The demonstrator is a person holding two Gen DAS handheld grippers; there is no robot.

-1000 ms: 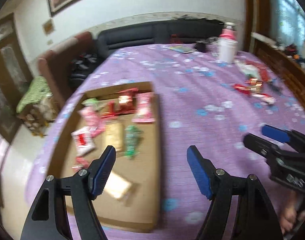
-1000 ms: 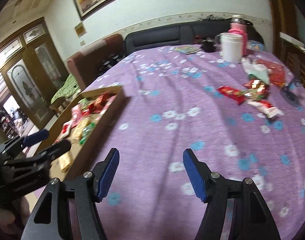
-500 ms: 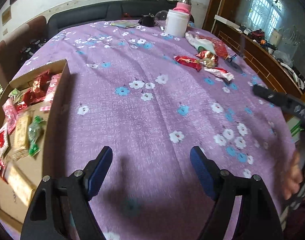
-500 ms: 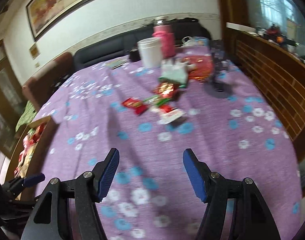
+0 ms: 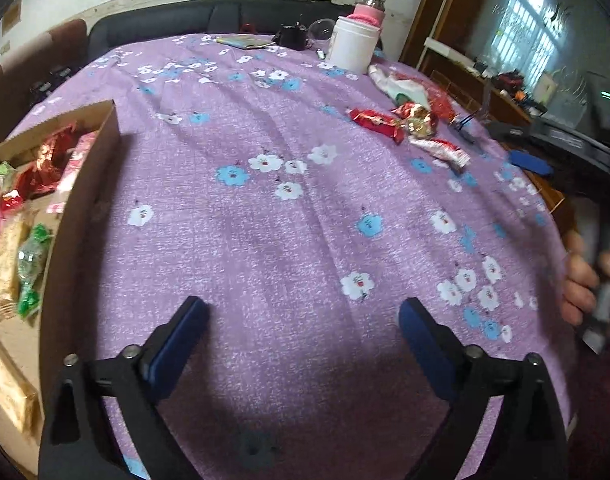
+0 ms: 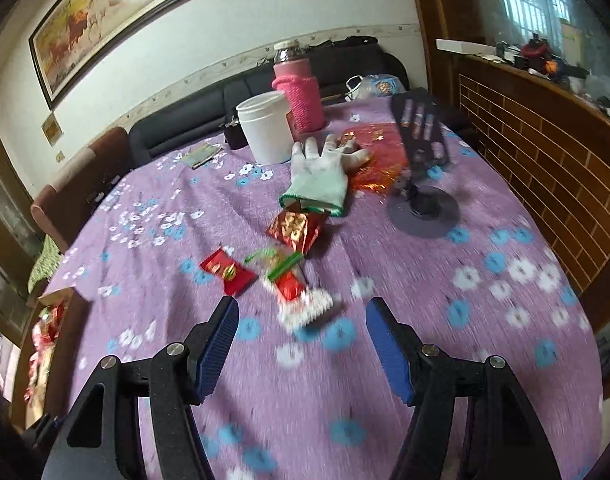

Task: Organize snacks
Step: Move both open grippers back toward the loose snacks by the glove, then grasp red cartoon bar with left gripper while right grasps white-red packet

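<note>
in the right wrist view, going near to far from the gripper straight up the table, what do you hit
right gripper → red and white snack packet → red and gold foil snack → white glove → white tub

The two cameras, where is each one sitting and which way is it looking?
Left wrist: on the left tool, open, facing across the purple tablecloth, cardboard box to its left; the person's right hand and right tool show at the right edge.
Right wrist: on the right tool, open, aimed at the red-and-white snack packet and white glove.
Both show the white tub, the box and the loose snacks.
</note>
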